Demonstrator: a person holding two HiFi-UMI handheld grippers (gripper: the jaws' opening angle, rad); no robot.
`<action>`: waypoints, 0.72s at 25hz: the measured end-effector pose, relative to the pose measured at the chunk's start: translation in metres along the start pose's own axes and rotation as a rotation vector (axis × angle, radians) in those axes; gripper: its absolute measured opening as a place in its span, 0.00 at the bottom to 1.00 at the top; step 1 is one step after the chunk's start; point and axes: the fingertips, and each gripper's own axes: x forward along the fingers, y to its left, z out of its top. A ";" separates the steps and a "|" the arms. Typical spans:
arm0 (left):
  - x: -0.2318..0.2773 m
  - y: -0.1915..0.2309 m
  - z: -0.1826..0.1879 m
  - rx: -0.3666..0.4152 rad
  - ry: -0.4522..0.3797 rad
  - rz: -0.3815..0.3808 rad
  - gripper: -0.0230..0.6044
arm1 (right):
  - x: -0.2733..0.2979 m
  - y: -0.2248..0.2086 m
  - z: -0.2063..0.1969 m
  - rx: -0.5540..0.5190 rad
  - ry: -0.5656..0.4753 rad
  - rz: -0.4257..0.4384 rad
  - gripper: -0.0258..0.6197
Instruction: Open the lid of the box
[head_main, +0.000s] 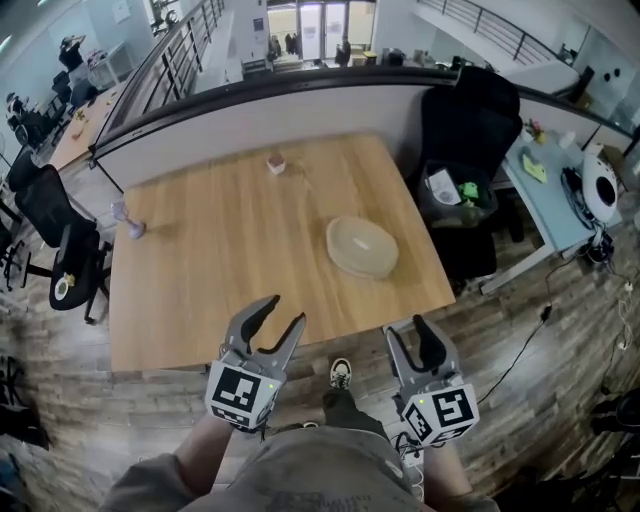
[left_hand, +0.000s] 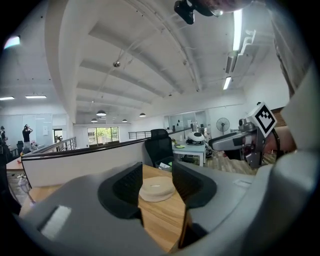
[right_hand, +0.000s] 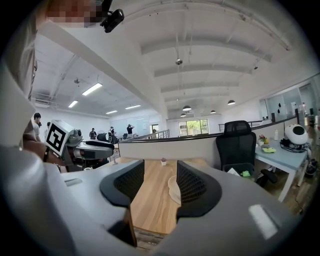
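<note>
A round cream box with its lid on (head_main: 362, 247) lies on the right half of the wooden table (head_main: 220, 270). It also shows between the left jaws (left_hand: 156, 190) and partly behind the right jaw (right_hand: 173, 189). My left gripper (head_main: 276, 319) and right gripper (head_main: 412, 334) hover side by side at the table's near edge, well short of the box. Both are open and hold nothing.
A small pink-topped object (head_main: 276, 162) stands near the table's far edge, and a pale purple item (head_main: 128, 222) at its left edge. Black office chairs (head_main: 62, 232) are on the left, another chair and a bin (head_main: 466, 150) on the right. A person's shoe (head_main: 341, 373) is below.
</note>
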 end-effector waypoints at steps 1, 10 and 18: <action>0.012 0.004 0.001 0.006 0.003 0.004 0.33 | 0.010 -0.008 0.000 -0.003 0.011 0.013 0.33; 0.108 0.030 0.004 -0.025 0.050 0.042 0.33 | 0.089 -0.071 0.002 -0.016 0.060 0.098 0.33; 0.137 0.059 -0.007 -0.035 0.088 0.088 0.33 | 0.130 -0.090 -0.009 -0.004 0.106 0.150 0.33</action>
